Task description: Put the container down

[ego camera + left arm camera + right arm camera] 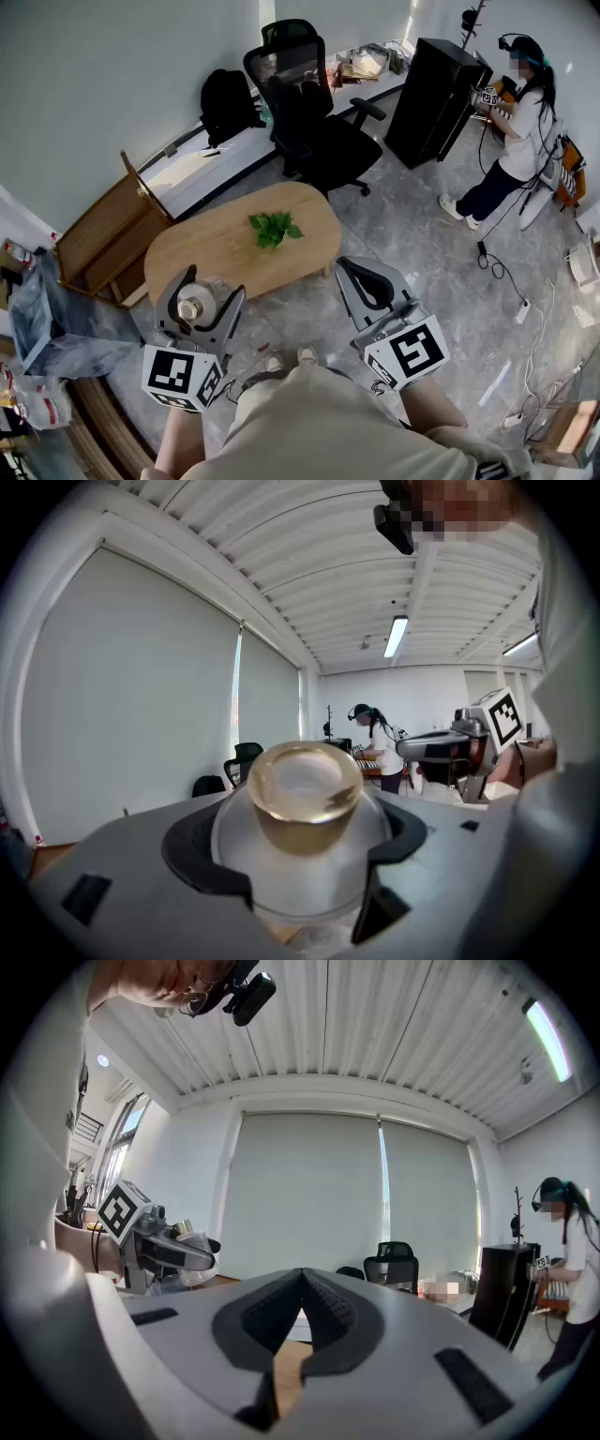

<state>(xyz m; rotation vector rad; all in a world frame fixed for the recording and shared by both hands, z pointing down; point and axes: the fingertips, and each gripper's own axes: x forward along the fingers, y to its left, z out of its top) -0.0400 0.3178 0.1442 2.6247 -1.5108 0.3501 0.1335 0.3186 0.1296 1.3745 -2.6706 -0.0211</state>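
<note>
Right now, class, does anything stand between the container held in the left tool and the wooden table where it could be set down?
Nothing visible does. The container sits gripped in the left tool by the table, whose near end is bare; the only thing on it, a plant, lies further in.

Container [298, 878] body frosted semi-clear plastic w/ glossy gold metallic cap [302, 794]; left gripper [298, 841] & right gripper [301, 1277] matt grey plastic, pads [328, 1314] black, ribbed, rubber-like; worktop [216, 246] smooth matt pale wood; floor [412, 253] glossy grey stone-look tile.
</note>
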